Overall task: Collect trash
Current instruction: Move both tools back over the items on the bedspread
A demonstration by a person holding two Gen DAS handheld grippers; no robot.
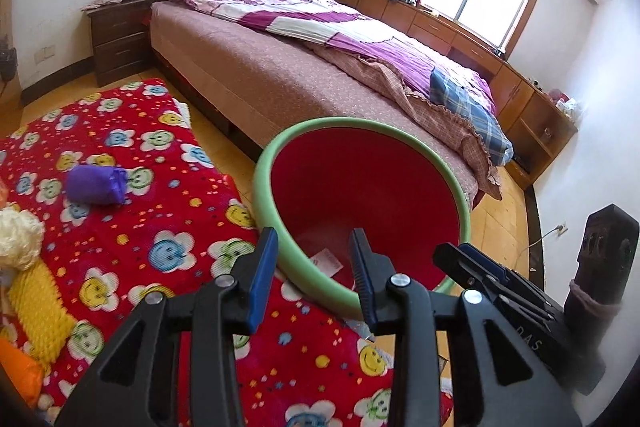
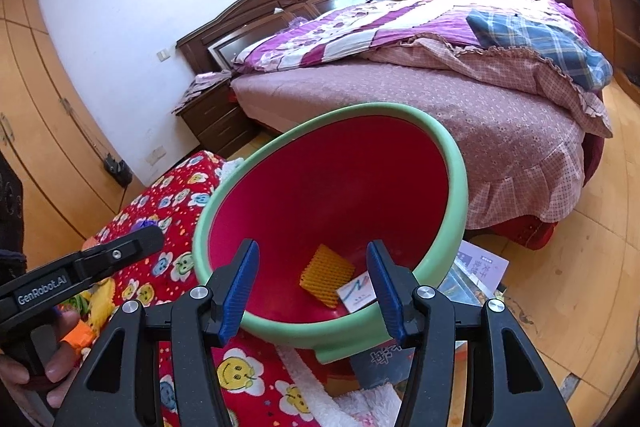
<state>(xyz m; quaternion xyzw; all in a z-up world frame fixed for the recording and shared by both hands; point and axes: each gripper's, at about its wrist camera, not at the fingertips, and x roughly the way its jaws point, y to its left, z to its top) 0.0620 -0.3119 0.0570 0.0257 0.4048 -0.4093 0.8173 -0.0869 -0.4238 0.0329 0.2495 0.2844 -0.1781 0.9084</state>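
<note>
Both jaws agape just before red bin [image 2: 332,187], empty

The bin's [image 2: 456,167] near rim is partly hidden behind the right gripper's [image 2: 316,287] fingers. Below them, the bin covers most of a book [image 2: 380,367]. Left of the left gripper [image 1: 314,279], the picture's edge cuts off yellow [image 1: 36,311] and orange [image 1: 18,371] things, which cannot be identified.

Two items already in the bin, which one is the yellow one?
The ridged yellow-orange pad on the floor of the red bin. The other item is a flat white card with printing, lying just right of it.
</note>
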